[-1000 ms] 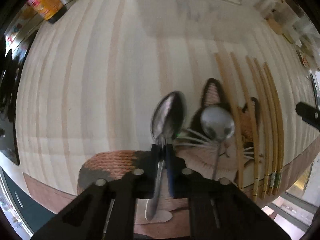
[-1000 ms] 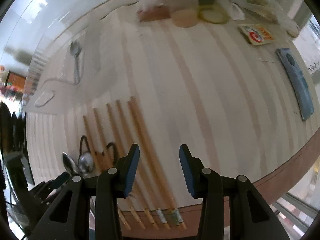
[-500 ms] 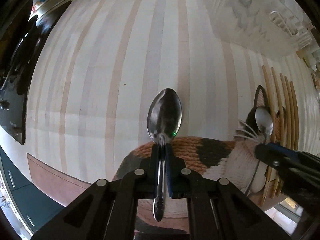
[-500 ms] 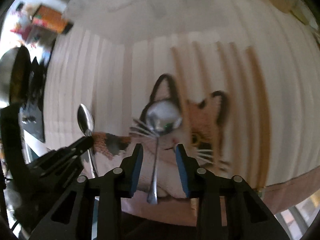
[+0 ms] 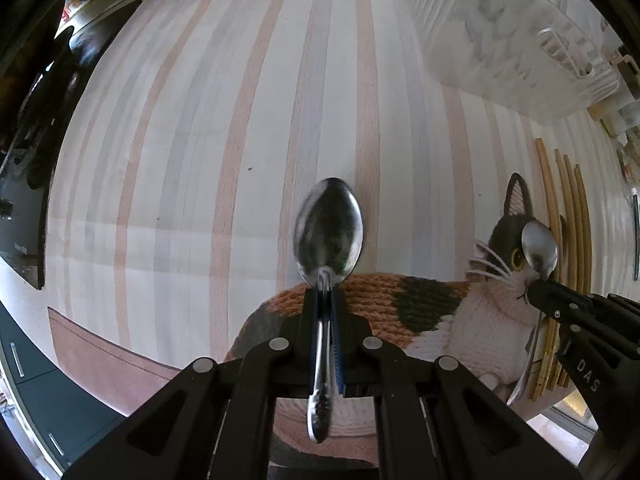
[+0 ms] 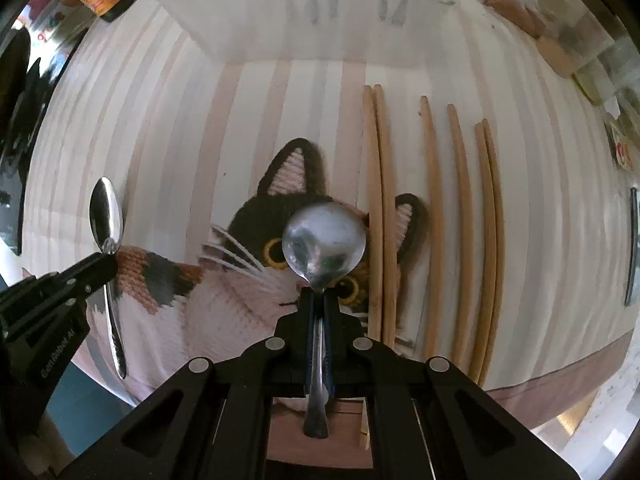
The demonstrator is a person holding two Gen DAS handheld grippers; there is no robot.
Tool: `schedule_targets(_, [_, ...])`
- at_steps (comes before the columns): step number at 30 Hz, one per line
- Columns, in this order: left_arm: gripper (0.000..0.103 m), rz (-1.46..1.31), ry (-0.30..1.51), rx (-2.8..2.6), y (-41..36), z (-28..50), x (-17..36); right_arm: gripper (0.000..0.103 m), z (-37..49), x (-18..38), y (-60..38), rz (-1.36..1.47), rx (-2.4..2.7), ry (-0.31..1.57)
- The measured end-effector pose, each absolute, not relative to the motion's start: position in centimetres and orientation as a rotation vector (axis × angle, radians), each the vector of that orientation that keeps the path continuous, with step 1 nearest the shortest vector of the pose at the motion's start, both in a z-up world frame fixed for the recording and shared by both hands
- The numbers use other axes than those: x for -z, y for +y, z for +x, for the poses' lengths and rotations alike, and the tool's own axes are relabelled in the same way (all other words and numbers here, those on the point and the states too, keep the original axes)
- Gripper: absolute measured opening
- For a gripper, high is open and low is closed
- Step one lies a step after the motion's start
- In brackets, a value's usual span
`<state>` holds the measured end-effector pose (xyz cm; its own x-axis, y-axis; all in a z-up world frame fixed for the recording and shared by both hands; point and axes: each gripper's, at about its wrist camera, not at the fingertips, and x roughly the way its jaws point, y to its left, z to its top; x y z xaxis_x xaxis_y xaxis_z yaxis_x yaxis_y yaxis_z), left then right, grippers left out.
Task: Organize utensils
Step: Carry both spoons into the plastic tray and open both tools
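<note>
Left gripper (image 5: 325, 296) clamped tight on the neck of an oval spoon (image 5: 328, 232), bowl over the striped tablecloth (image 5: 200, 140). Right gripper (image 6: 319, 294) has just closed its jaws onto a round spoon (image 6: 324, 240), above the knitted cat mat (image 6: 240, 292). Six wooden chopsticks (image 6: 432, 220) lie just right of it. Clear plastic tray (image 6: 280, 12) beyond.

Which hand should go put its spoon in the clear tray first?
Probably left: the left gripper already holds its oval spoon off the cat mat. The right gripper's jaws only just closed on the round spoon.
</note>
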<state>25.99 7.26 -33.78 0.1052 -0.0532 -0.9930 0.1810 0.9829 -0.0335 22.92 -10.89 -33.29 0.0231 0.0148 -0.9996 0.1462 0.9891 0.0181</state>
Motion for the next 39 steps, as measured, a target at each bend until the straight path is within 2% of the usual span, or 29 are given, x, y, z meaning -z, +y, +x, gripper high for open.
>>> schedule_targets(11, [0.008, 0.096, 1.458, 0.174, 6.8, 26.4, 33.0, 0.005, 22.7, 33.3, -11.2, 0.123, 0.110, 1.547])
schedule_targets(15, [0.004, 0.111, 1.448, 0.166, 6.2, 26.1, 33.0, 0.005, 23.1, 33.5, -10.5, 0.104, 0.108, 1.548])
schedule_targets(22, [0.004, 0.134, 1.420, 0.157, 4.7, 24.8, 32.5, 0.005, 22.5, 33.5, -10.5, 0.138, 0.118, 1.519])
schedule_targets(30, [0.004, 0.134, 1.337, 0.168, 3.5, 23.9, 28.6, 0.005, 22.2, 30.3, -11.3, 0.180, 0.076, 1.443])
schedule_targets(39, [0.004, 0.083, 1.200, 0.224, 2.0, 24.3, 21.1, 0.005, 22.0, 23.9, -13.2, 0.237, 0.033, 1.319])
